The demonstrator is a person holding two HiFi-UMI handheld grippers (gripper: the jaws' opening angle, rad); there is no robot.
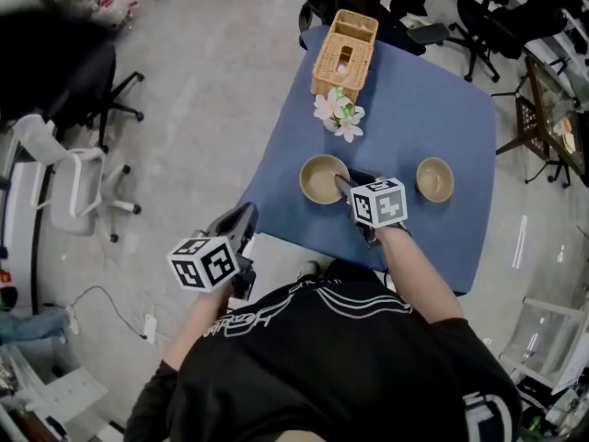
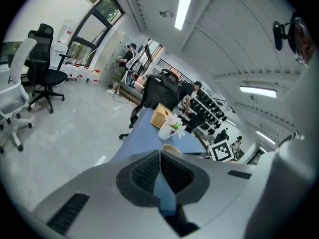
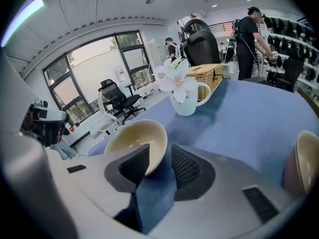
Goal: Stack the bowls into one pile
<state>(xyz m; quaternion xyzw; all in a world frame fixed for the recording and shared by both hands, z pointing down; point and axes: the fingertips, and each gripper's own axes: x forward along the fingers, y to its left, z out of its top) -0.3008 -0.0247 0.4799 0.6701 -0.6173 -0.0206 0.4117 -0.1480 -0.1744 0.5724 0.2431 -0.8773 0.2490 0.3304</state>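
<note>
1. The right gripper (image 1: 342,188) (image 3: 159,158) is released. Its jaws stand apart astride the near-right rim of a round beige glazed bowl (image 1: 320,179) (image 3: 132,136), one pad inside the bowl and one outside the wall. A sliver of gap shows at the outer pad, so I judge it is not yet pinched.
2. This bowl sits upright on the blue-covered desk (image 1: 423,109), just on the person's side of the white mug of pale flowers (image 1: 339,113).
3. The second beige bowl (image 1: 434,180) (image 3: 305,158) lies to the right of the mug and about as far towards the person as the first. It is well apart from the first bowl and also upright.
4. The coming move turns on this relation: the target bowl lies to the right gripper's right, straight across the desk. Bowls are round, so no long axis matters, only clearing the rim height before lowering.
5. The right gripper is much the nearer to both bowls.
6. The left gripper (image 1: 244,221) (image 2: 160,156) is clenched on nothing, its pad tips meeting. It hangs off the desk's near-left edge, on the person's side of the mug.
7. Bare cloth lies between the bowls, so the path looks free.
8. The woven wicker basket (image 1: 345,53) stands beyond the mug, out of the way.
9. The desk's near edge is close, so a tilted carry could drop the bowl off it.
</note>
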